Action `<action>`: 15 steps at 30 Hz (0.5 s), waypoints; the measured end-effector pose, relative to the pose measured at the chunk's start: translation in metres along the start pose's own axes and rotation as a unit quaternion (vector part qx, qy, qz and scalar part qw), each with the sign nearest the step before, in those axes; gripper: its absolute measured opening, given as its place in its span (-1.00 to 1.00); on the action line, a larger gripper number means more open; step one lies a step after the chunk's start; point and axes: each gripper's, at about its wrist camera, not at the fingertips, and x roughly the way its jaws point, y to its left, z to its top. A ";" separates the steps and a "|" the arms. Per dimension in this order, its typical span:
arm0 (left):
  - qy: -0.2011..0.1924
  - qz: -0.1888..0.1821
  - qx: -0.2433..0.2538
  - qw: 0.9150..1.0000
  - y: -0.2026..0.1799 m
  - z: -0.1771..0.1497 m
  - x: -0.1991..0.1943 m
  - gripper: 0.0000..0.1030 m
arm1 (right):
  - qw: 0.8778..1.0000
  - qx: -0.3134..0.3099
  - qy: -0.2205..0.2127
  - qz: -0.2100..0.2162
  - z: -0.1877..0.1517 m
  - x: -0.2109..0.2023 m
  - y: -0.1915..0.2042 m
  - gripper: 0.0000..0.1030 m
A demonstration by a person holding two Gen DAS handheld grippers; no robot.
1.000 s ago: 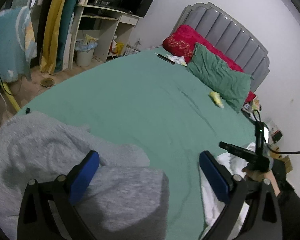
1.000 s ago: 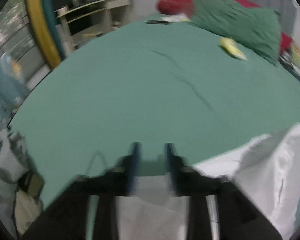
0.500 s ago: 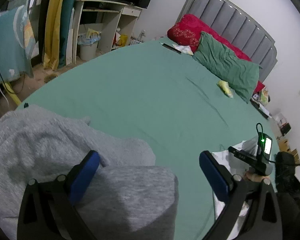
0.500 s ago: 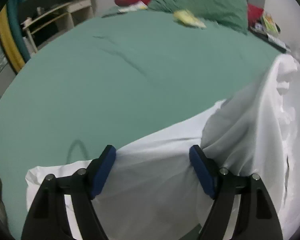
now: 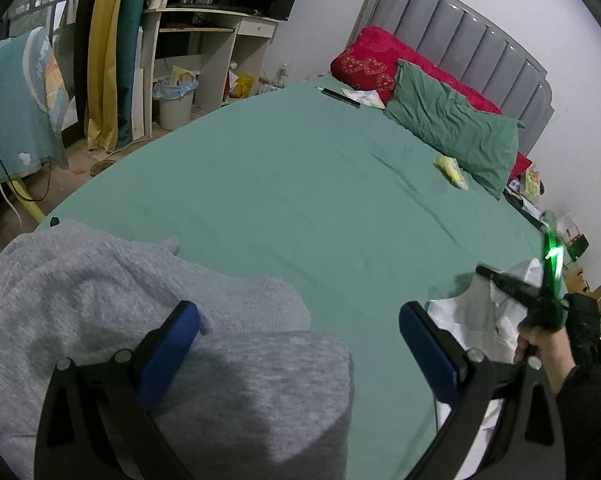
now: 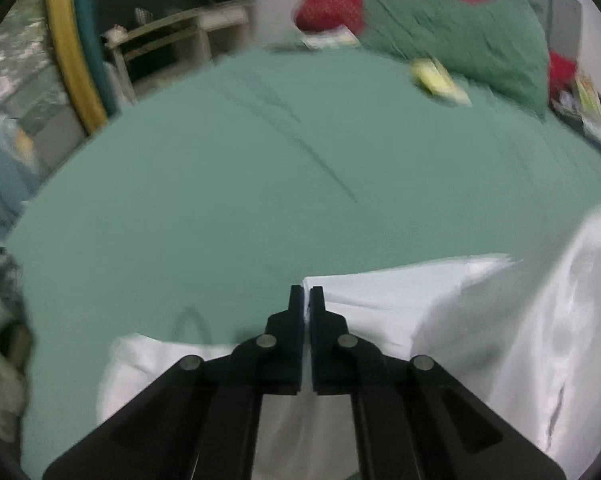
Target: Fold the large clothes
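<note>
A grey knit sweater lies bunched at the near left of the green bed. My left gripper is open and hovers over its folded part, holding nothing. A white satin garment lies at the near right of the bed; it also shows in the left wrist view. My right gripper is shut on an edge of the white garment. The right gripper also shows in the left wrist view, held by a hand in a dark sleeve.
A green pillow and a red pillow lie against the grey headboard. A small yellow item lies on the sheet. A desk, a bin and hanging cloths stand left of the bed.
My right gripper was open over the white garment half a second ago; it has closed on the garment's edge. The left gripper has barely moved and stays open.
</note>
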 end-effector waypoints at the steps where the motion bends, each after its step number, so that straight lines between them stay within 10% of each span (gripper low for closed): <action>1: 0.000 -0.003 -0.002 1.000 0.001 0.000 -0.001 0.95 | 0.999 -0.007 -0.018 0.037 0.006 -0.011 0.013 -0.96; 10: -0.034 -0.037 -0.030 0.998 0.007 0.000 -0.022 0.95 | 0.957 -0.098 -0.123 0.242 0.048 -0.115 0.100 -0.95; 14: -0.042 -0.054 -0.044 0.997 0.009 -0.003 -0.029 0.95 | 0.980 -0.063 -0.110 0.154 0.024 -0.118 0.052 -0.86; 15: -0.045 -0.053 -0.043 0.997 0.008 -0.003 -0.032 0.95 | 0.990 -0.044 -0.077 0.107 0.012 -0.104 0.035 -0.42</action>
